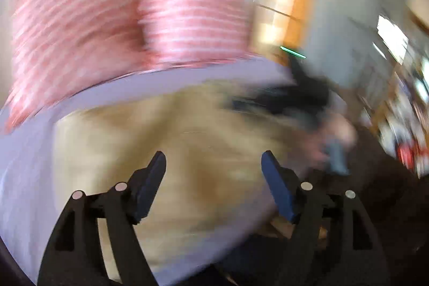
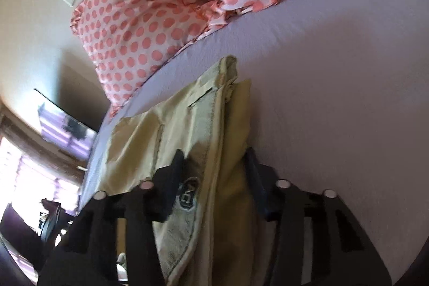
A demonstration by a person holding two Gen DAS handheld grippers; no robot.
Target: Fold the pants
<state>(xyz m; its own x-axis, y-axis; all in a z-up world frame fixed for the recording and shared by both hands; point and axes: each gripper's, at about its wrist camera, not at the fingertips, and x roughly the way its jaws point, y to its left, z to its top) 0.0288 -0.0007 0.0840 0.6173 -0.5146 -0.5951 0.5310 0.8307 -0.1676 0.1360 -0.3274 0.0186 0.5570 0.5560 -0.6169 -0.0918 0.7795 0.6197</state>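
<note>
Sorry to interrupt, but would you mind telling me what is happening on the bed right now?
A person with tongs in each hand is folding khaki pants on a lavender bed sheet. The right tongs straddle a bunched part of the pants, with fabric between the fingers, though a firm grip cannot be confirmed. The left tongs are open and empty above the pants; that view is blurred. Two pink polka-dot pillows lie at the head of the bed, beyond the pants.

Oval woven label (image 2: pixel 187 196) inside the khaki pants (image 2: pixel 187 130), letters too blurred and partly hidden to read, left wrist view smeared by motion, no legible text, numbers or signs anywhere
</note>
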